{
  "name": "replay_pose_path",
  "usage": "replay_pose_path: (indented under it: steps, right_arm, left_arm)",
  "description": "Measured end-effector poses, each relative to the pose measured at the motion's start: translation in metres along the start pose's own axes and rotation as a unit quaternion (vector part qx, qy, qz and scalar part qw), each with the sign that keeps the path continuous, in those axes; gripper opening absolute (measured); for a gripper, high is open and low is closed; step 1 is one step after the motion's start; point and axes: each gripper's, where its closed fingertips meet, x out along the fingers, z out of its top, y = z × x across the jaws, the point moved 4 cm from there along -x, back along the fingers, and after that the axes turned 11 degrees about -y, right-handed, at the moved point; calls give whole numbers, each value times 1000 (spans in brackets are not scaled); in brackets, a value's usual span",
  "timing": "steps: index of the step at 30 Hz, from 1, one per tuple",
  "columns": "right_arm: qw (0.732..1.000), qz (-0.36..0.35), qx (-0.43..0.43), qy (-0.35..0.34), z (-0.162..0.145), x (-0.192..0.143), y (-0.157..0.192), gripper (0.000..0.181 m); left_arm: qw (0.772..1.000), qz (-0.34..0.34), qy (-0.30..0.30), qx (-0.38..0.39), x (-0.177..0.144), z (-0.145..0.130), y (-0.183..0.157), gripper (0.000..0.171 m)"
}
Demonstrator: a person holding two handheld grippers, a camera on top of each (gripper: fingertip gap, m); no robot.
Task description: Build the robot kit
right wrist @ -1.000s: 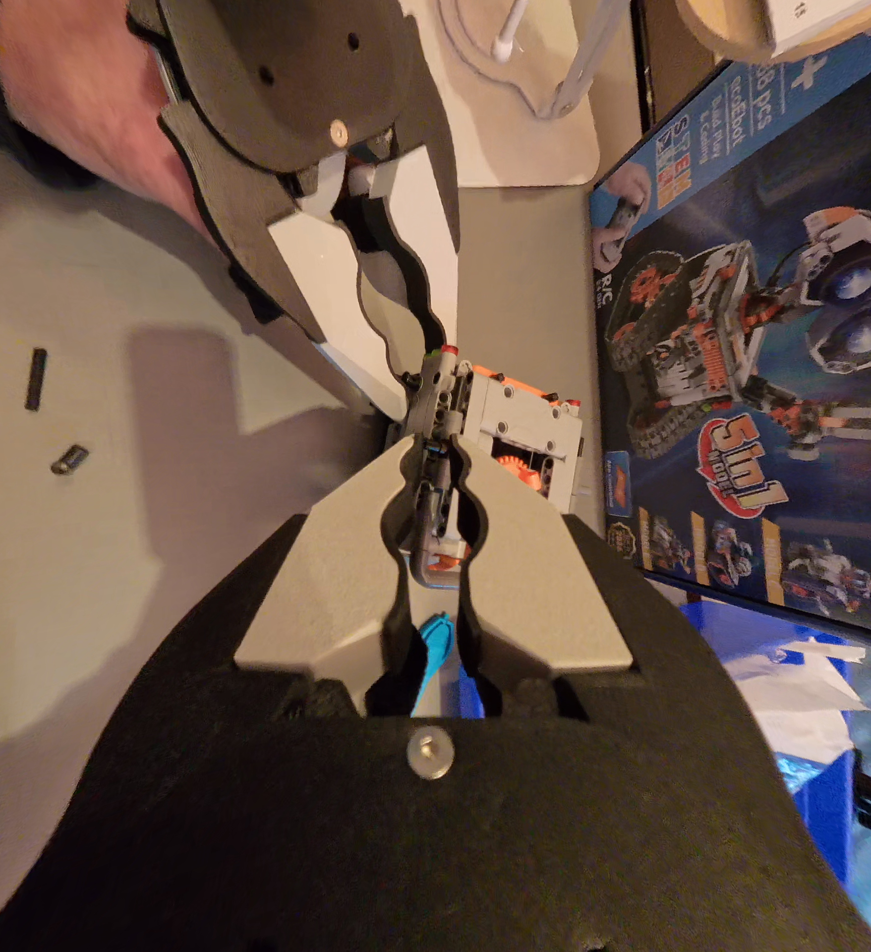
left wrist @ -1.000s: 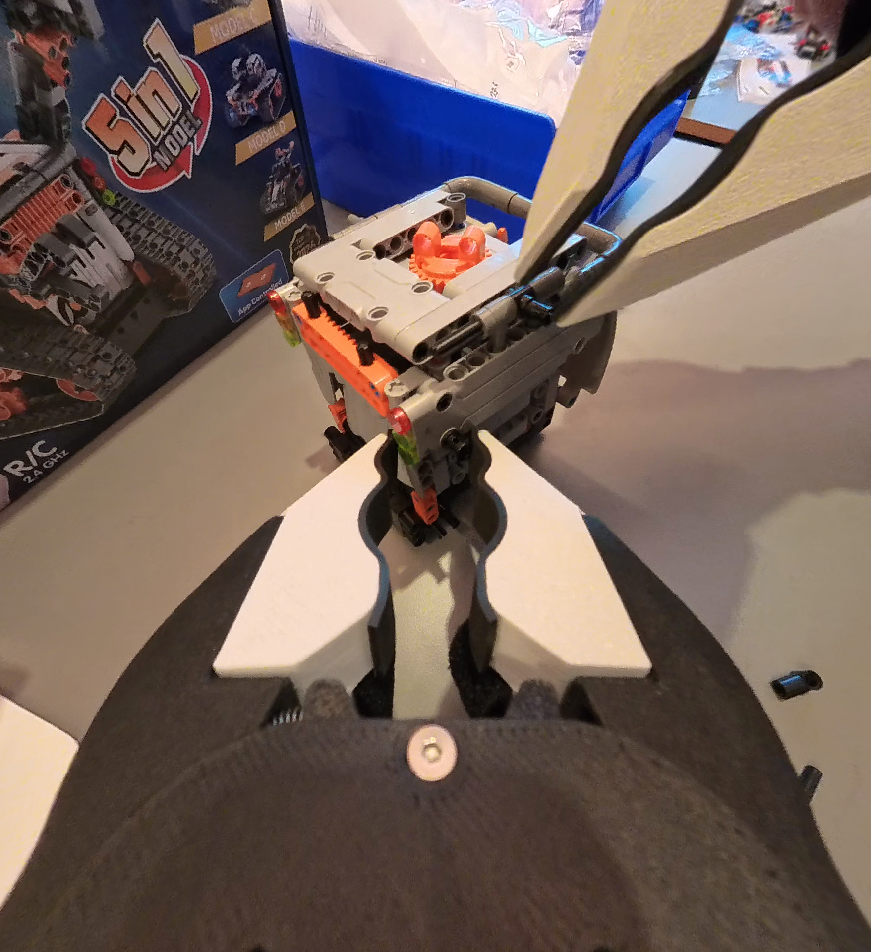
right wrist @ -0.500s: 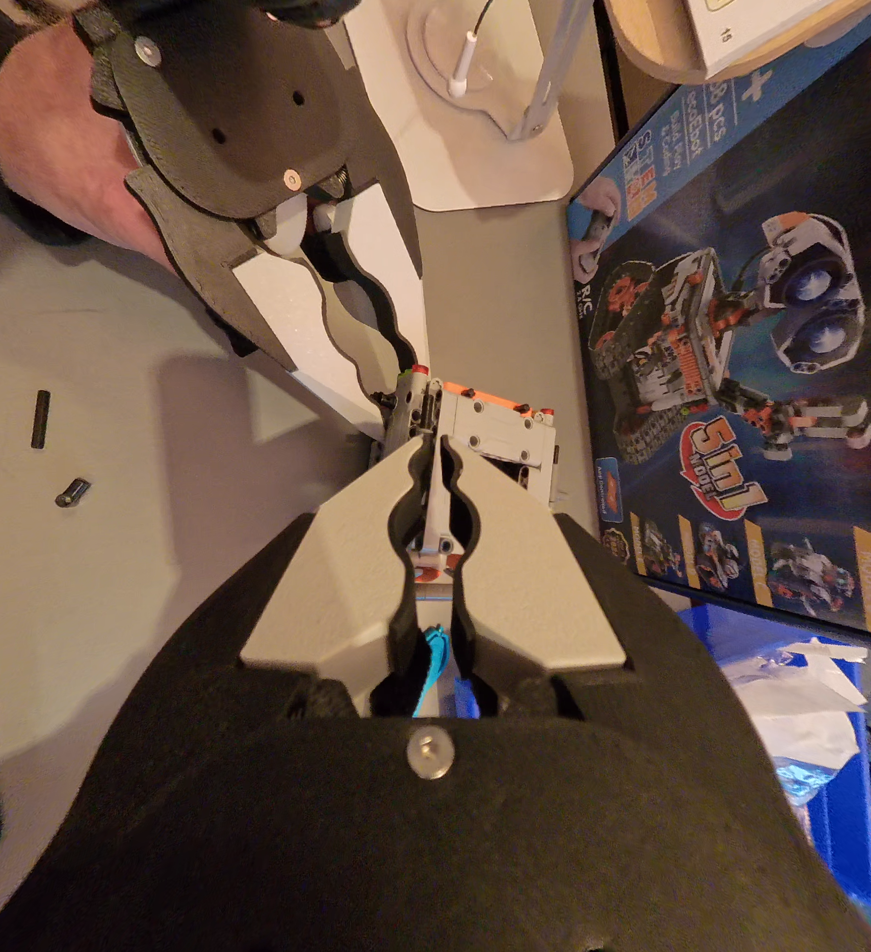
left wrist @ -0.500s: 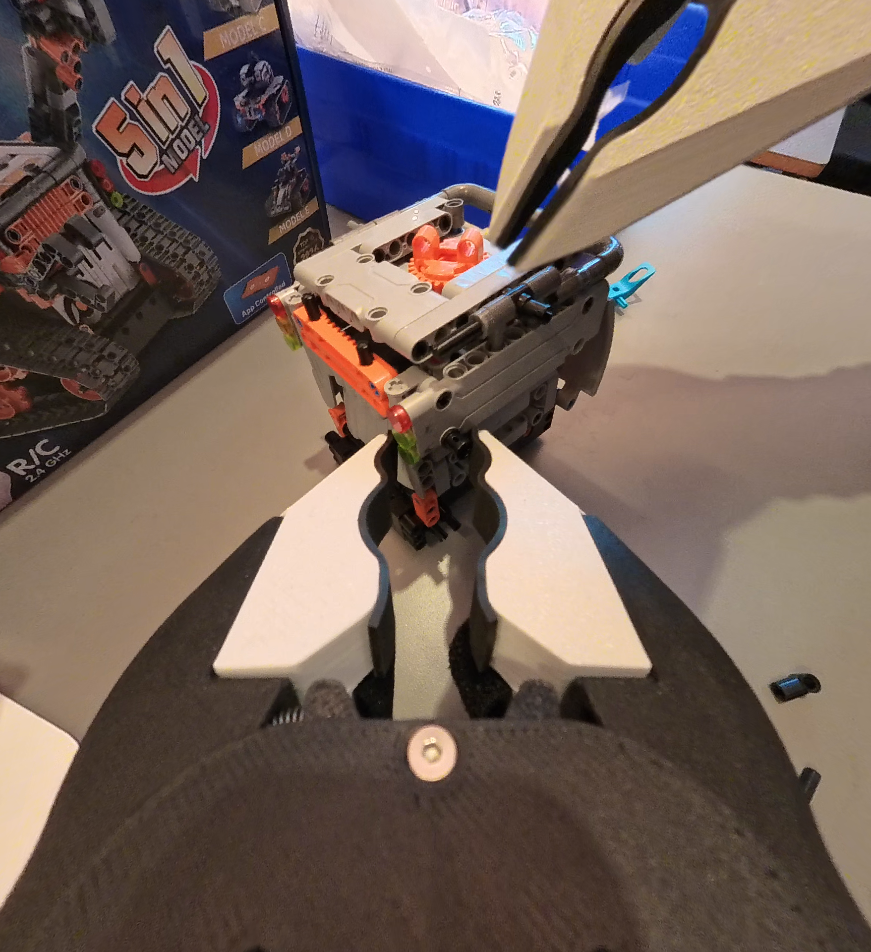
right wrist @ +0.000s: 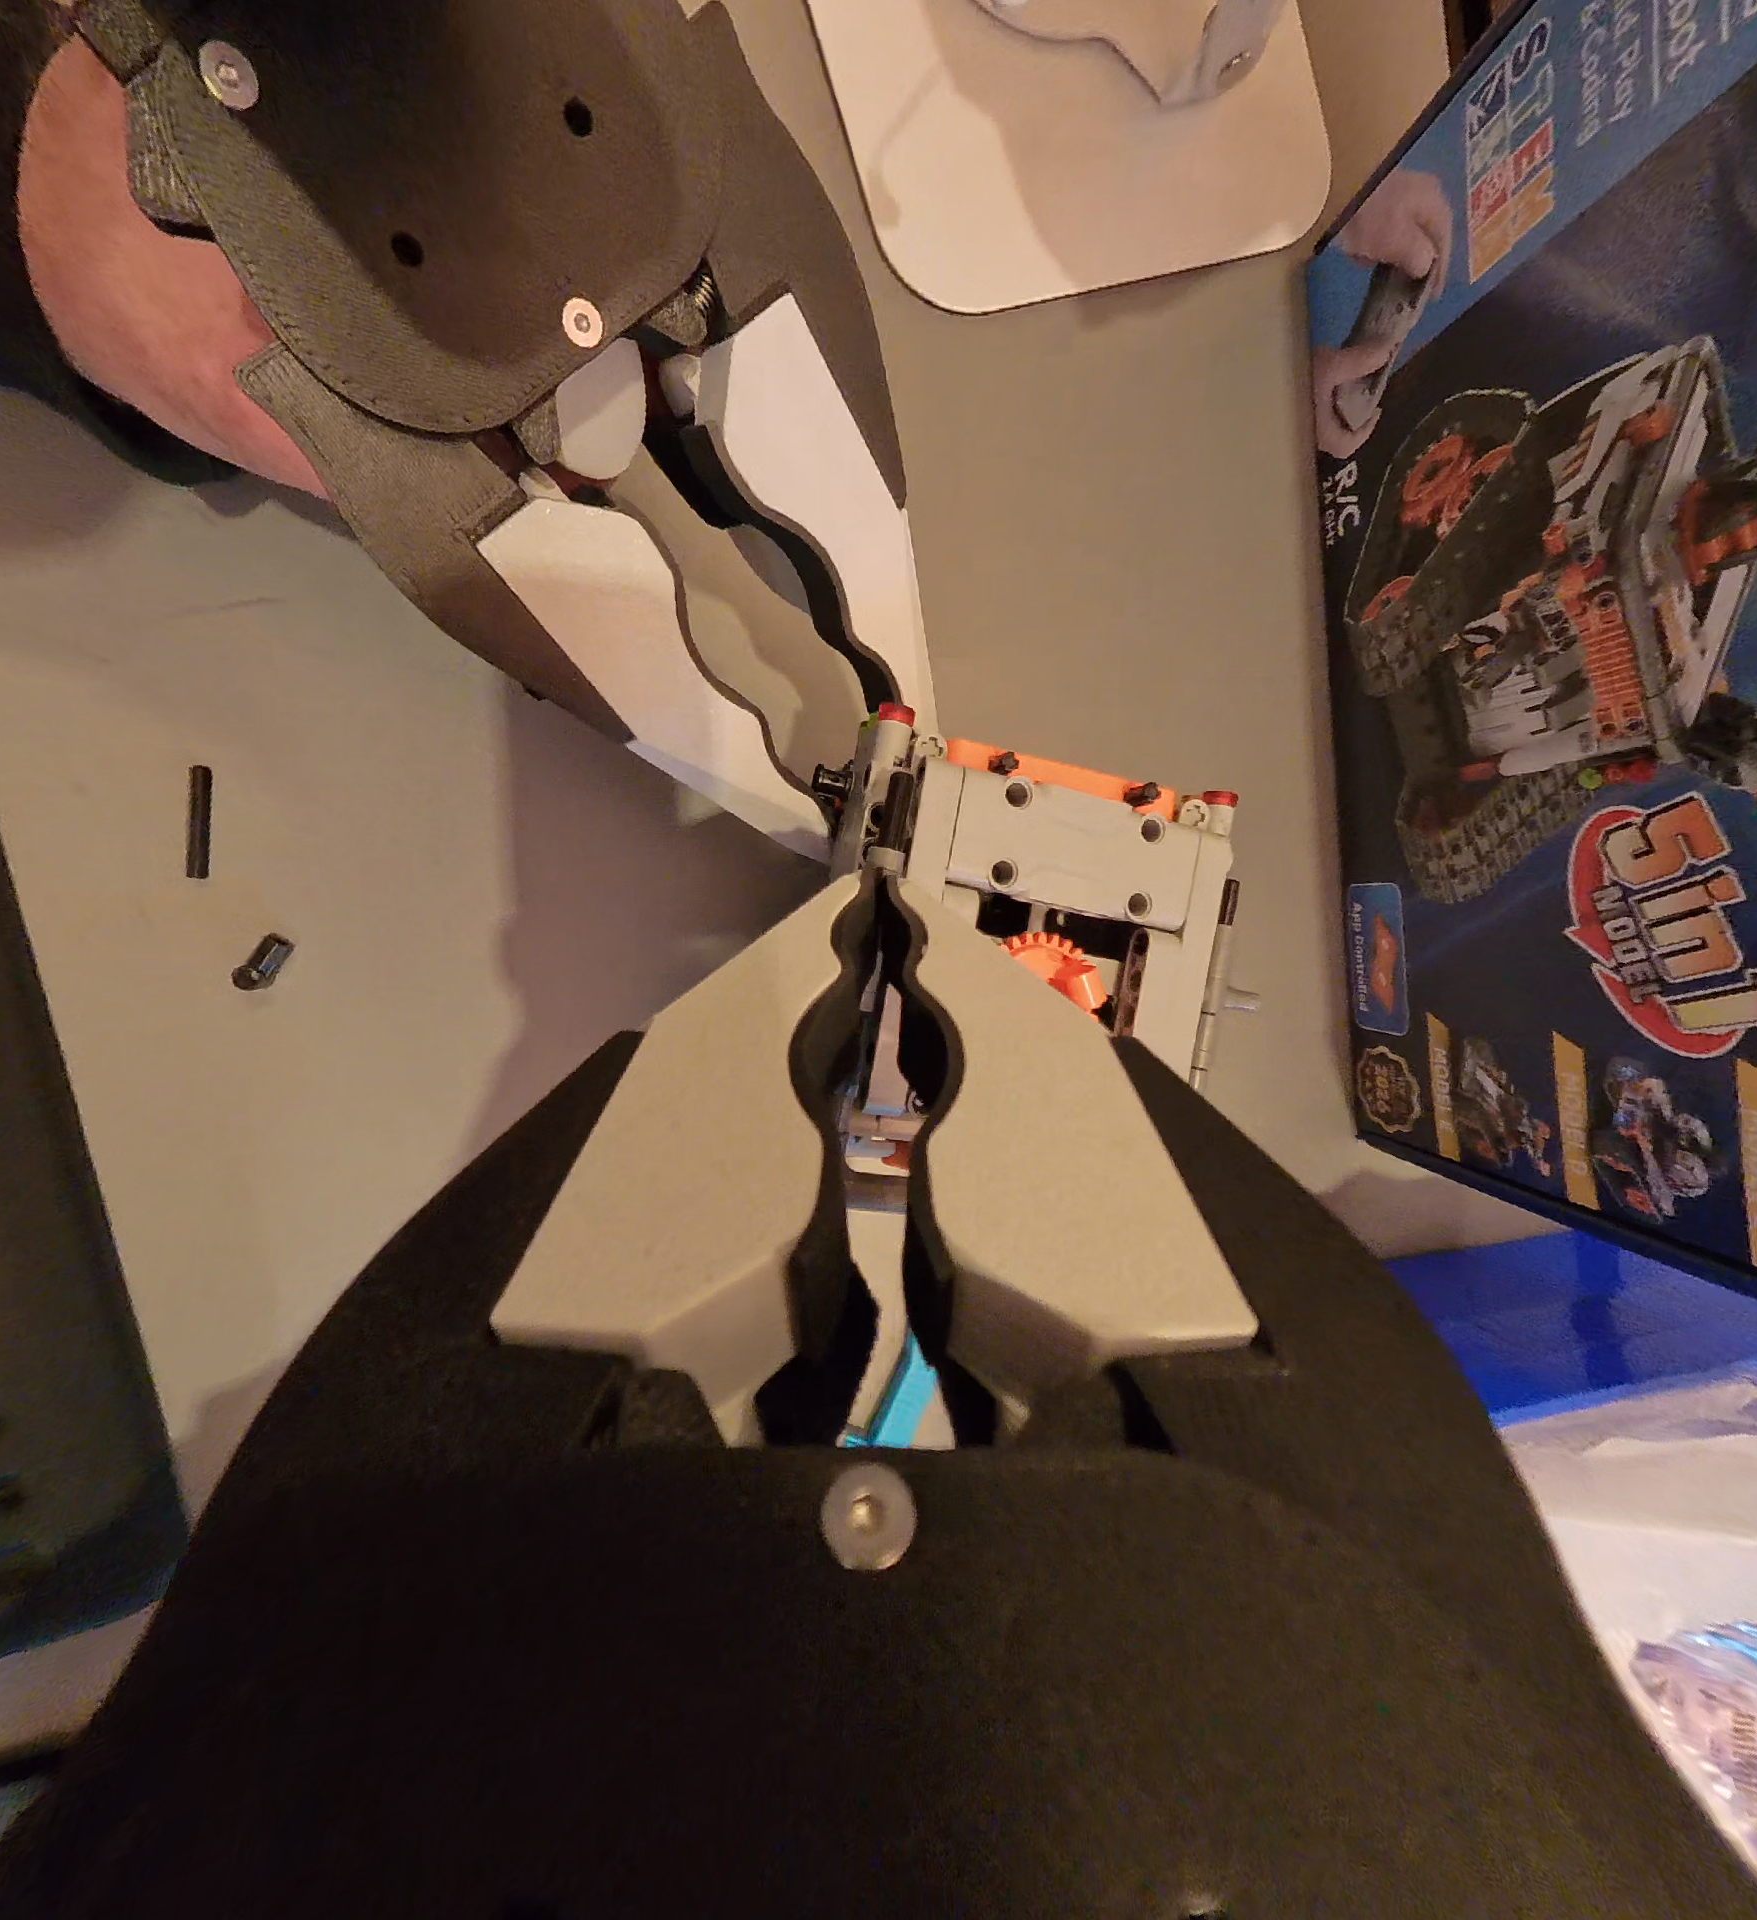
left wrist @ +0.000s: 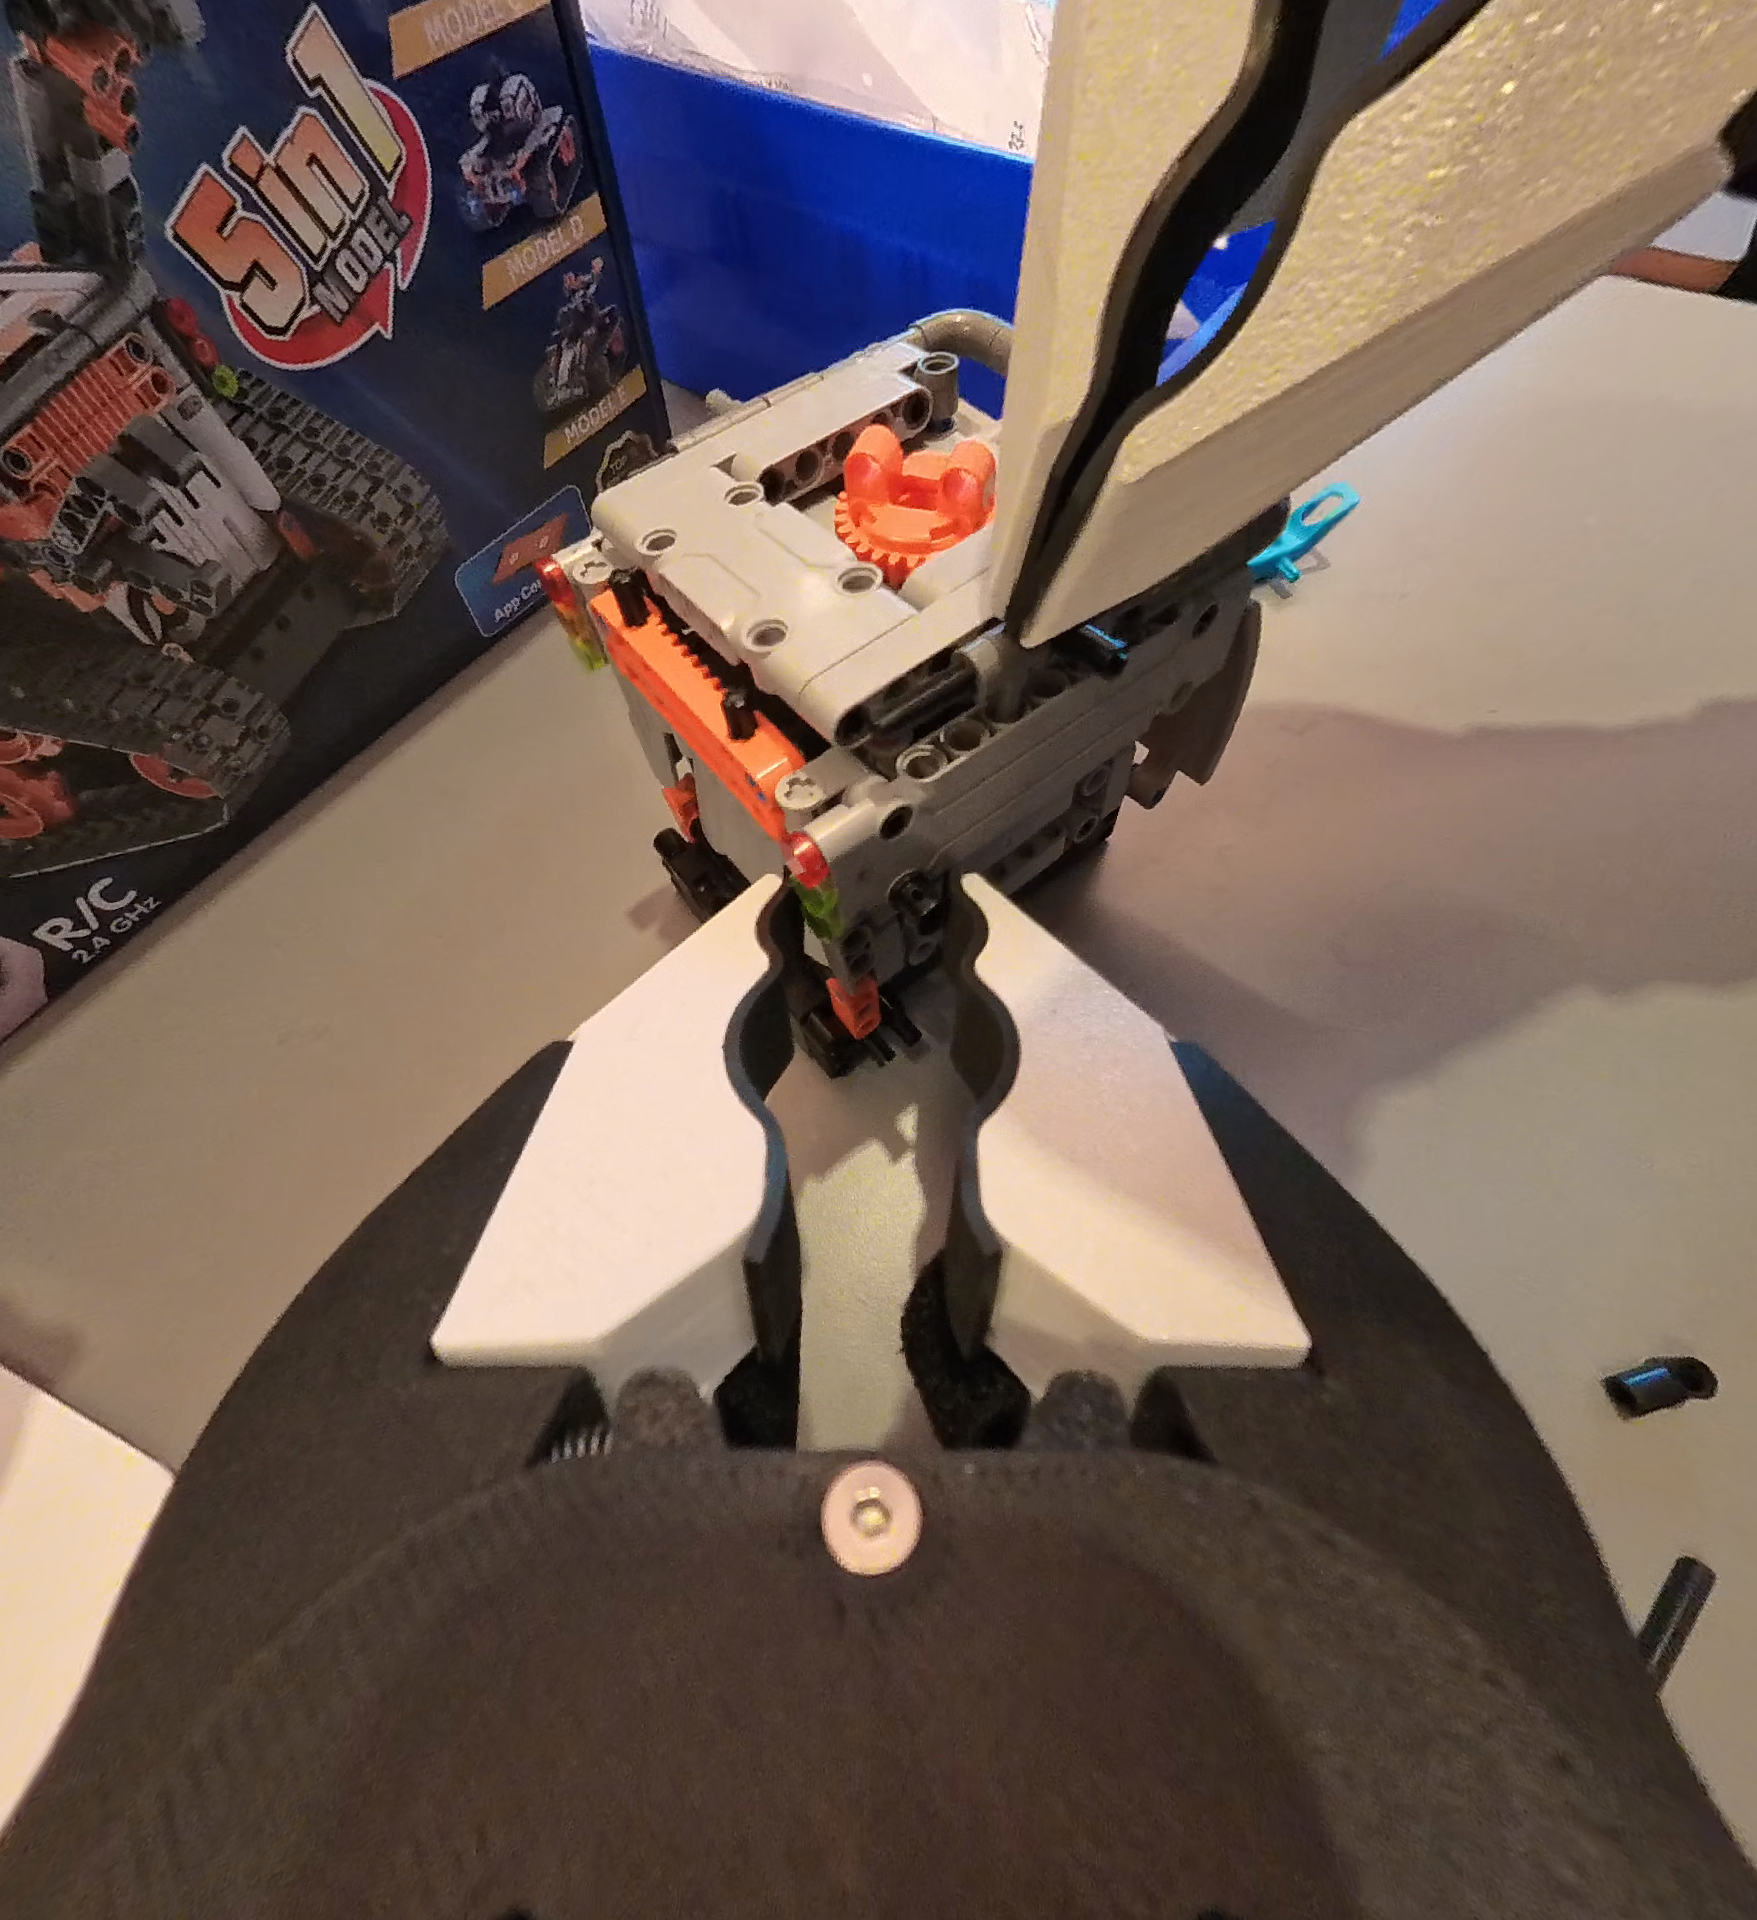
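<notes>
Both grippers are working on the gray and orange brick model [left wrist: 853,665], which stands on the gray table [left wrist: 1476,935] beside the blue toy box [left wrist: 230,416]: my left gripper [left wrist: 869,904] pinches its near lower corner, and my right gripper [right wrist: 879,883] comes from above with fingertips pressed almost together on a small dark part at its top edge, though I cannot tell if it truly grips. To do this well, I judge I must keep the left hold firm and low, and move the right one gently, so the orange gear [left wrist: 905,499] and beams do not come loose.
</notes>
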Motion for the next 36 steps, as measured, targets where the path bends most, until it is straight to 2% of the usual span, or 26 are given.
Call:
replay_pose_path:
  steps: [2,6,15,20,25,32,36]
  right_arm:
    - [1000,4,5,5,0,0,-1,0]
    - [999,-15,-42,17,1,2,3,0]
    - [1000,-7,-10,0,3,-2,3,0]
    - [999,-39,-27,10,-1,-3,-3,12]
    - [999,-33,-43,9,-2,0,1,1]
    - [998,-40,-49,5,-2,0,2,0]
    - [995,-47,-85,18,-2,2,5,0]
  left_arm:
    - [1000,0,0,-1,0,0,0,22]
    - [1000,1,0,-5,1,-1,1,22]
    - [1000,0,-5,8,3,1,-1,22]
    - [1000,-5,-7,0,3,2,-1,23]
    - [1000,-4,-5,-5,3,2,-1,22]
    - [1000,-3,-1,-5,4,1,-1,21]
    - [1000,-4,0,-10,5,0,0,21]
